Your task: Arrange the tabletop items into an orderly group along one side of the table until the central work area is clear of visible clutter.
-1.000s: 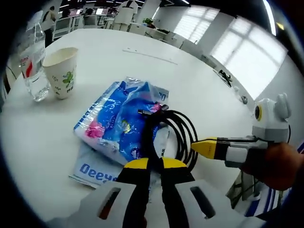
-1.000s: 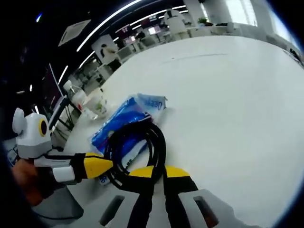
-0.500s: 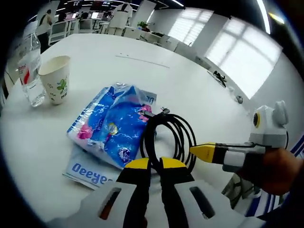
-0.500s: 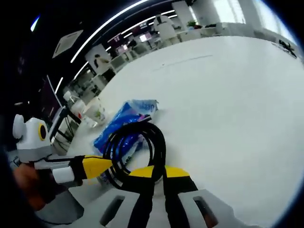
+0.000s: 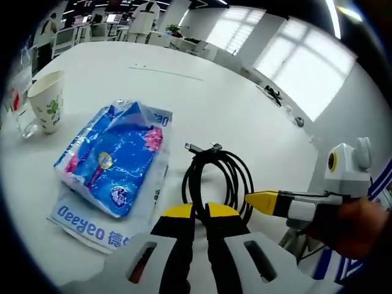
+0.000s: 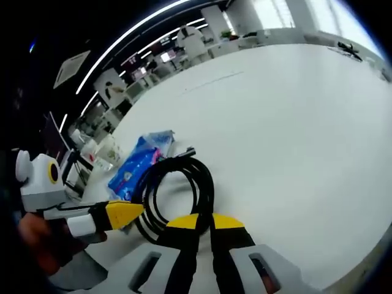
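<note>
Cable coil (image 5: 219, 177) — near loops behind jaws

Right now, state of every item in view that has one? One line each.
black cable: coiled, gripped on two sides by both tools
left tool: shut on the cable
right tool: shut on the cable
blue packet: lying flat on the table, apart from the cable
paper cup: upright
water bottle: upright, beside the cup
</note>
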The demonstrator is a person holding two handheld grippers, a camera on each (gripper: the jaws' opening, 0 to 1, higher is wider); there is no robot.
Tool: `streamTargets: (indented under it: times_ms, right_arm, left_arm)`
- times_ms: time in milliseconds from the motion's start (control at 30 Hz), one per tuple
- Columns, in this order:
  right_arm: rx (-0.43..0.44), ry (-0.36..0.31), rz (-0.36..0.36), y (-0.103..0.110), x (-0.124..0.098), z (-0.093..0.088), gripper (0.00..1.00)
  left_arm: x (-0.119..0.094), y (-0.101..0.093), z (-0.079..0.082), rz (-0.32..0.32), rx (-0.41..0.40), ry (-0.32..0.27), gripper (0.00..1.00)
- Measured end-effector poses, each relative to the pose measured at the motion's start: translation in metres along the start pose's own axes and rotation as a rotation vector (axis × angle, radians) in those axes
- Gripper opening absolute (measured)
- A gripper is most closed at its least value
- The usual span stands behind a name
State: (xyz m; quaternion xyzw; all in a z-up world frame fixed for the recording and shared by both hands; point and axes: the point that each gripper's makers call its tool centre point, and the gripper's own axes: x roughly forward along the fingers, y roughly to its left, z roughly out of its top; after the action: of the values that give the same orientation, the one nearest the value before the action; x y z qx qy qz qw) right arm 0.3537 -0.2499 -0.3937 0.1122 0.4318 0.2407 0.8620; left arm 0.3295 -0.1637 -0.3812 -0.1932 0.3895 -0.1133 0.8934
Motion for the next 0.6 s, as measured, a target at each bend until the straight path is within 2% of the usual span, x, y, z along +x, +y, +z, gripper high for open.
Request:
streamTargets:
  times_ms: [67,300,600]
  right_arm:
    - [0.004,0.000,-0.010,-0.005,-0.003,-0.001,0.03]
    - [0.045,-0.010,-0.035,-0.019,-0.008,0.000,0.03]
    - [0.088,-0.018,-0.062,-0.029,-0.008,0.001,0.03]
  left_arm:
    - [-0.002,-0.006,-0.002,-0.002,0.015,0.008,0.03]
    - [0.013,-0.015,-0.002,-0.017,0.022,0.031,0.03]
    - [0.029,-0.017,0.000,-0.017,0.028,0.048,0.03]
